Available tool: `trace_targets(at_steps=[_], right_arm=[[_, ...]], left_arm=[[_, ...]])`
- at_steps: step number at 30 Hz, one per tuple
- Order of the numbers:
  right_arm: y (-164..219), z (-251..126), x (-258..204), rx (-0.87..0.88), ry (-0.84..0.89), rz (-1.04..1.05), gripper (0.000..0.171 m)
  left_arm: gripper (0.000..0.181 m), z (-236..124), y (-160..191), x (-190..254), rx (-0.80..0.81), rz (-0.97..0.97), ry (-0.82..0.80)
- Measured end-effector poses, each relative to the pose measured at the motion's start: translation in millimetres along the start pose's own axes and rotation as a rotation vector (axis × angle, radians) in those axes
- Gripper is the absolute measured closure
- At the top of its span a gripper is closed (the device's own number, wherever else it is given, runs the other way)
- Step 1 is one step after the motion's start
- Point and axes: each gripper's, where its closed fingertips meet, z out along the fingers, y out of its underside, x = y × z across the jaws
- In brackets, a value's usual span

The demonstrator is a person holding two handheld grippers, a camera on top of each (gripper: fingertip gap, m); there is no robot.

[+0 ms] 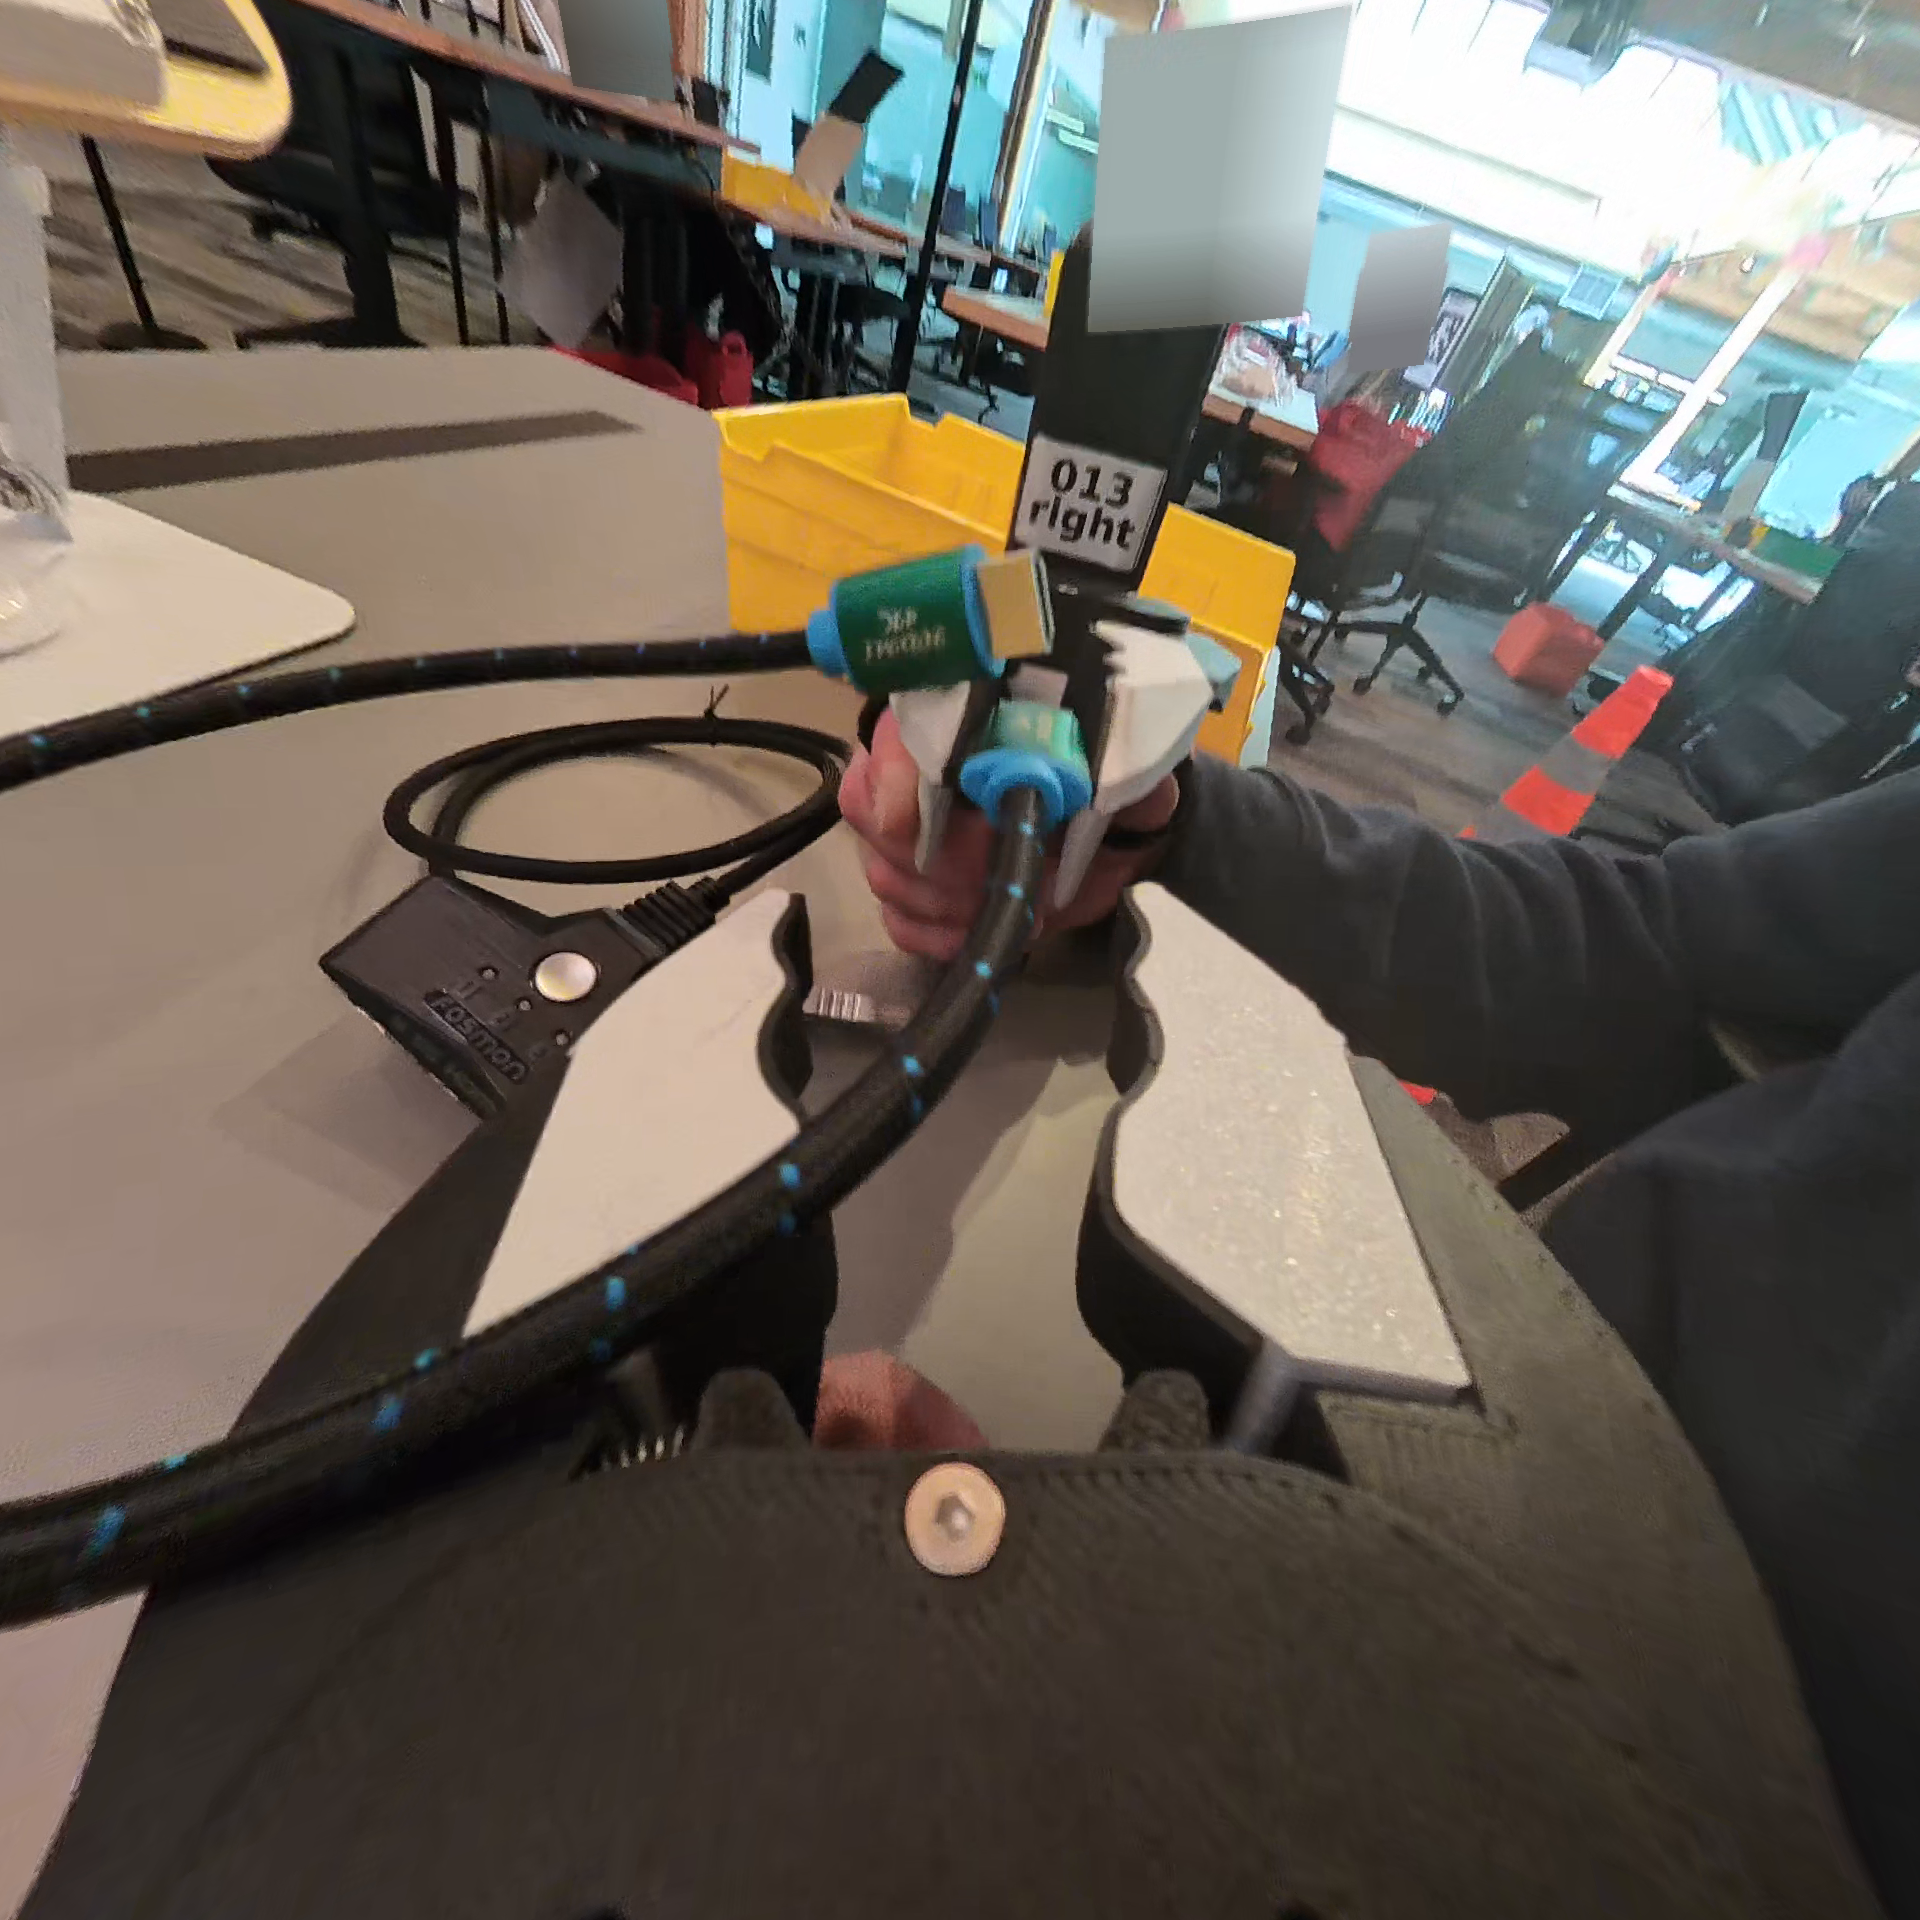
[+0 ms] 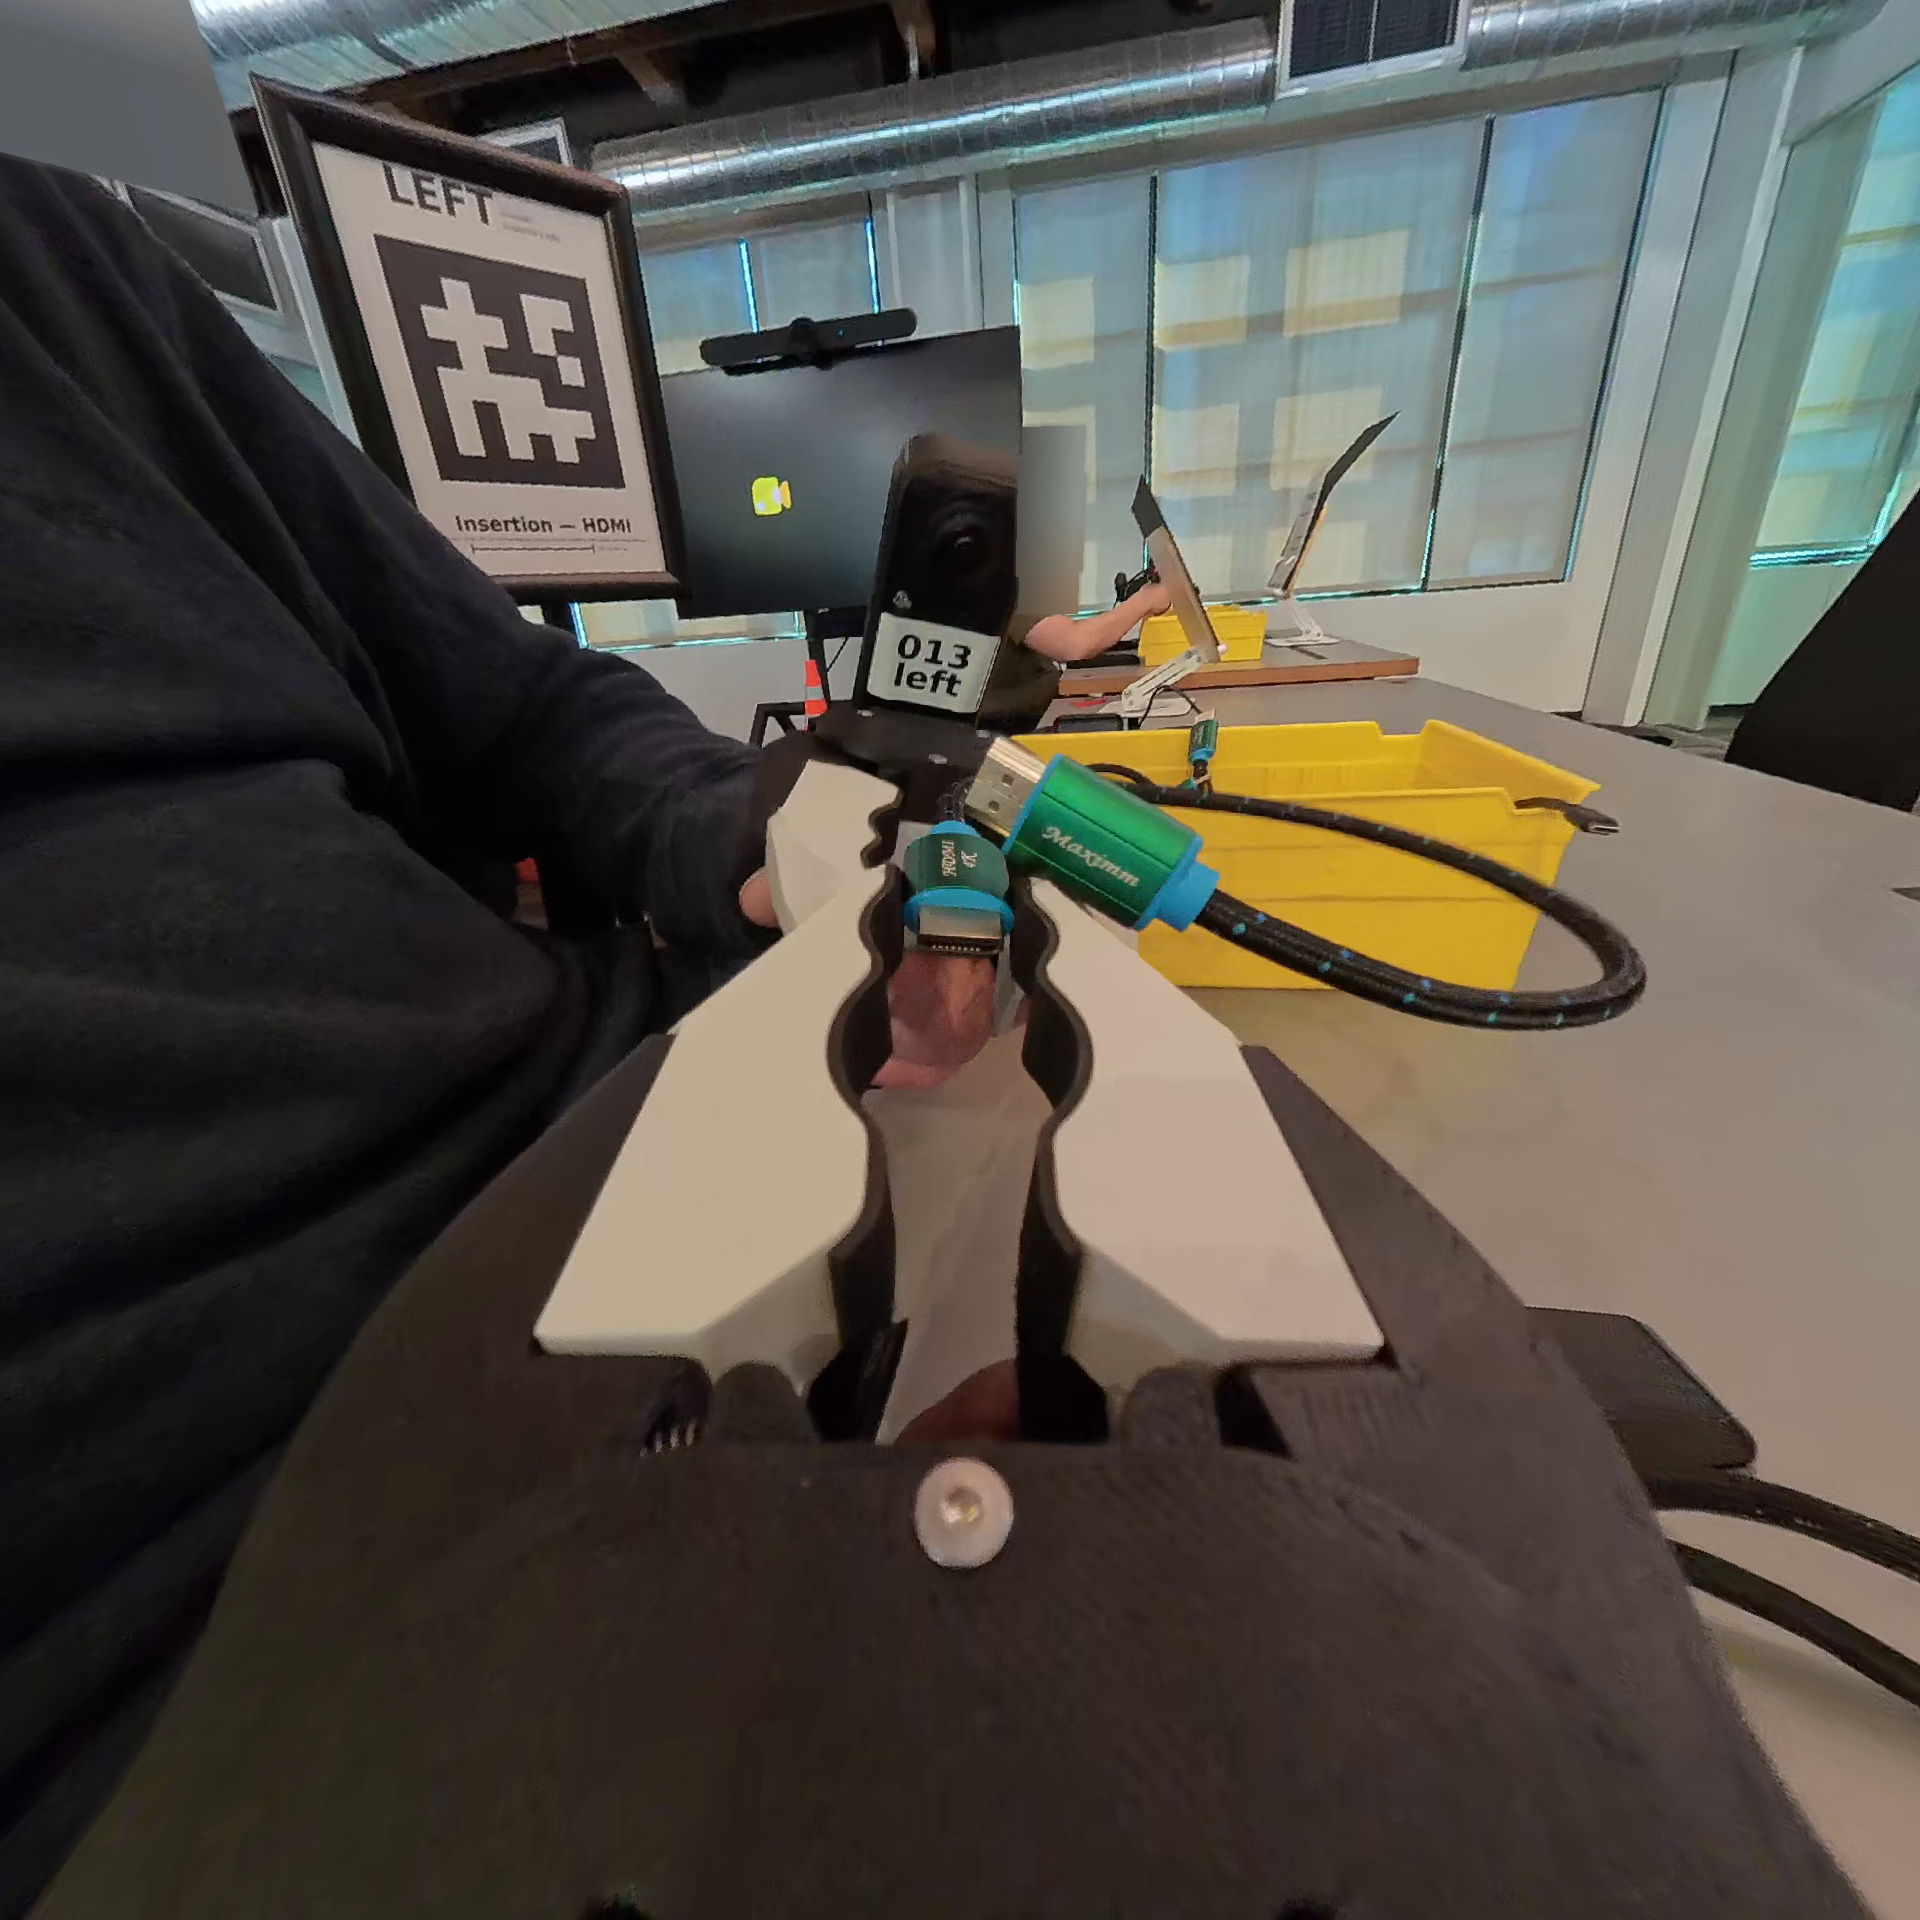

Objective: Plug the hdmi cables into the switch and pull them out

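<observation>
**Hidden / unclear**
- Switch (image 1: 468,997): black box w/ silver button, flat on desk (image 1: 416,582). Its near corner is covered by the L tool's left finger. Not visible in the right wrist view.
- Silver plug (image 1: 840,1004): lies on desk beyond the L fingertips, partly hidden by cable (image 1: 727,1216). Cannot tell what it belongs to.
- Thin black lead (image 1: 623,800): loops on desk behind switch and enters its back end.
- Free plug (image 2: 1101,842): green shell, blue collar, metal tip bare, up in the air just beside the R tool tips. No support visible.
- Both cable runs exit the left wrist view at its left edge. In the right wrist view the cable curves round from the free plug back toward the held plug.

**Containers**
- Yellow bin (image 2: 1351,831): on desk behind the tools. Interior mostly out of sight. One small green plug (image 2: 1201,742) stands at the back rim. A dark cable end (image 2: 1579,817) hangs over the right rim.

**Tools**
- L tool (image 1: 961,935): fingers spread wide, gripping nothing. Cable lies across its left finger and the gap.
- R tool (image 2: 956,894): fingers pressed on held plug (image 2: 954,883) at the tips. Metal end faces the R cam. No plug is in the switch.
</observation>
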Motion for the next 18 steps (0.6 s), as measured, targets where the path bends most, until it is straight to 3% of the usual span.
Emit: trace_targets(at_steps=[7,11,18], right_arm=[[4,2,-1,-0.021,-0.015,0.021,0.153],[4,-1,1,-0.019,-0.015,0.032,0.154],[11,2,-1,-0.057,-0.025,0.028,0.153]], left_arm=[[0.143,-5,-12,1,0.068,0.071,-0.026],[0.142,-11,-27,9,0.128,0.090,0.018],[0.155,-11,-29,5,0.123,0.113,-0.004]])
